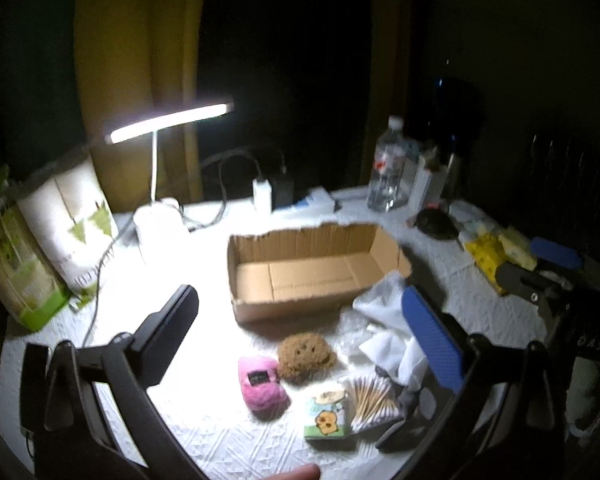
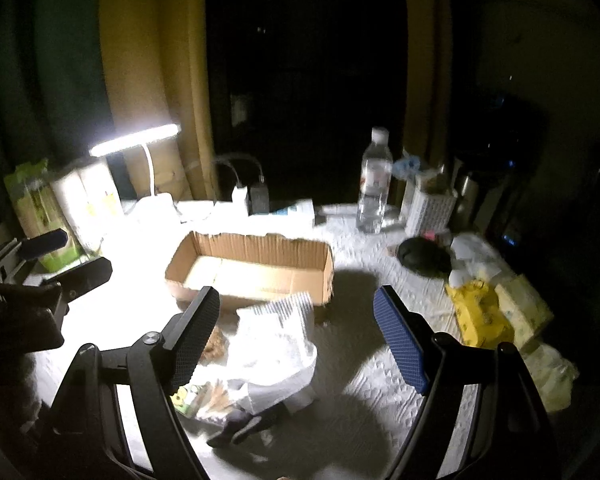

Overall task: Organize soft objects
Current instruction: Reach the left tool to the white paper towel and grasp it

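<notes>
The left gripper (image 1: 300, 332) hangs above the white table cover (image 1: 204, 420) with its two fingers spread wide and nothing between them. The right gripper (image 2: 296, 332) is also spread wide and holds nothing.

In the left wrist view, the cardboard box (image 1: 312, 272) stands at about 12 o'clock from the middle of the table, with its top open and nothing visible inside. The soft things lie just in front of it, toward 6 o'clock. The brown fuzzy toy (image 1: 305, 356) touches the pink plush toy (image 1: 262, 386), which is at its 8 o'clock. A crumpled white cloth (image 1: 388, 328) lies at 3 o'clock from the brown toy, near the box corner. A small tissue pack (image 1: 327, 412) and a bag of cotton swabs (image 1: 374, 400) lie side by side at 5 o'clock from the brown toy.

A lit desk lamp (image 1: 168, 122) stands at 10 o'clock, and a water bottle (image 1: 386, 164) at 1 o'clock.
</notes>
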Demonstrator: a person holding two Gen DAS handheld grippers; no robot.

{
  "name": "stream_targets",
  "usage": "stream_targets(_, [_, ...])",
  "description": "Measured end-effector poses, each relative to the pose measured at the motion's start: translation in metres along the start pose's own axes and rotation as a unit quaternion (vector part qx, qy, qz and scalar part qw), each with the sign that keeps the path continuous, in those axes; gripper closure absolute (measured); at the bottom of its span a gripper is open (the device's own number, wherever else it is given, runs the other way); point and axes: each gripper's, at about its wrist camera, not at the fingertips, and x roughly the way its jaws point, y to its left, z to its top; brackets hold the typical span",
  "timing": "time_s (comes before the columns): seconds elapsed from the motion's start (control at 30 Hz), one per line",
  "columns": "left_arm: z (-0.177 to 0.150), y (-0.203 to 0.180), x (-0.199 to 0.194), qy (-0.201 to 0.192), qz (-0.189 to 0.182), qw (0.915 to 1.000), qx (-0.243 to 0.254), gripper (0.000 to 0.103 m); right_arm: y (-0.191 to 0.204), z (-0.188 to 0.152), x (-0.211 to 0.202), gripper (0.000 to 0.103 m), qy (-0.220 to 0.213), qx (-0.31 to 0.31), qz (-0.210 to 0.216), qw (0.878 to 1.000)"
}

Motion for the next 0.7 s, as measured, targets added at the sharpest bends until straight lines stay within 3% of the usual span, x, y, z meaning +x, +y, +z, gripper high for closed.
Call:
stream_targets(0.33, [-0.038,-0.001,0.046,0.060,-0.010,0.9981,-0.005,0.001,-0.019,-0.047,0.061,0.022,0.075,0.027,0.024,0.997])
stream_targets(0.43, [-0.048,0.000,0.057,0.078,-0.004,0.9969,-0.007,0.001,-0.021,-0.057,0.075,0.031,0.089,0.029,0.043,0.995])
stream_targets(0.63, [-0.064,0.004,0.075,0.105,-0.003,0.9944,-0.014,0.001,-0.023,-0.068,0.106,0.033,0.118,0.043,0.064,0.990])
stream_targets(0.7, [-0.067,0.004,0.080,0.111,-0.003,0.9937,-0.014,0.001,-0.022,-0.072,0.118,0.043,0.130,0.044,0.067,0.988])
